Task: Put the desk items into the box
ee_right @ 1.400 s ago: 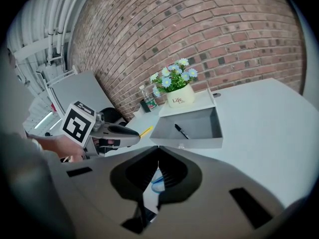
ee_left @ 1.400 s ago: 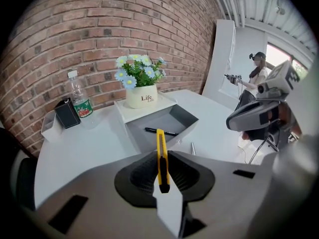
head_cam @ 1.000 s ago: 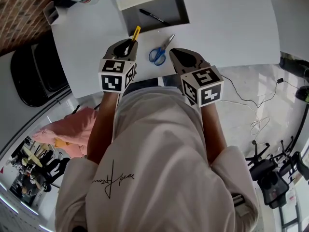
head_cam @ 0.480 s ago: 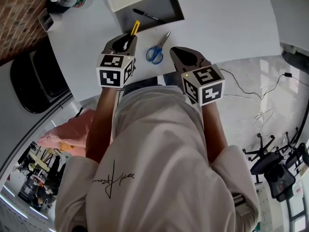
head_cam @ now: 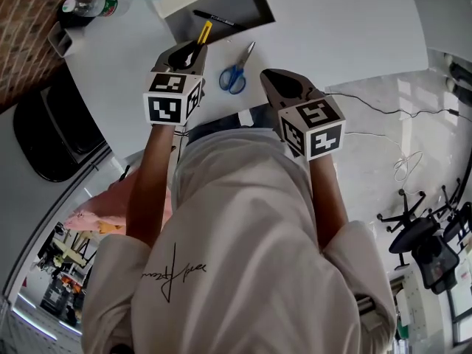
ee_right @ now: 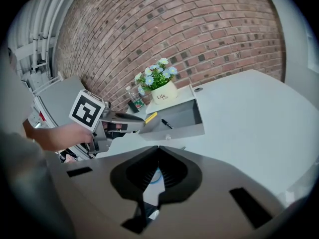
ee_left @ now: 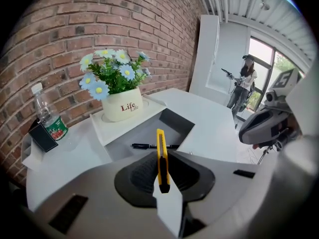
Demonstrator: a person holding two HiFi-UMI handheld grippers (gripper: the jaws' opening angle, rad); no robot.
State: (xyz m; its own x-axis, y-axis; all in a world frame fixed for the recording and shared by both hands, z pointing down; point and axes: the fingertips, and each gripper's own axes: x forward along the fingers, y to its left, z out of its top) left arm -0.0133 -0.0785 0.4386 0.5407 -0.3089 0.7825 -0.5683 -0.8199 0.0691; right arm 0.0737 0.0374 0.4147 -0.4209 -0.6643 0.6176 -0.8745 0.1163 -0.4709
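Left gripper view shows the left tool clenched on a yellow knife. The knife is held edgewise between the ribbed pads, with its front end sticking out past the tips toward the box. Seen from the head view, the knife's tip reaches the near edge of the box, and the left tool hangs above the bench just short of it. The box is an open grey tray, and a black pen lies on its floor. Along the box's far side a white slab carries a white pot of blue and white flowers. A bottle with a red and green label stands further left, before the brick wall. In the right gripper view the right tool is clenched on nothing, its tips meeting. It tilts down over the bench edge nearest the person. Blue-handled scissors lie flat on the bench between the two tools, near the right one and apart from it. Their blades point toward the box, and a bit of blue handle shows through the gap below the right tool's closed tips.
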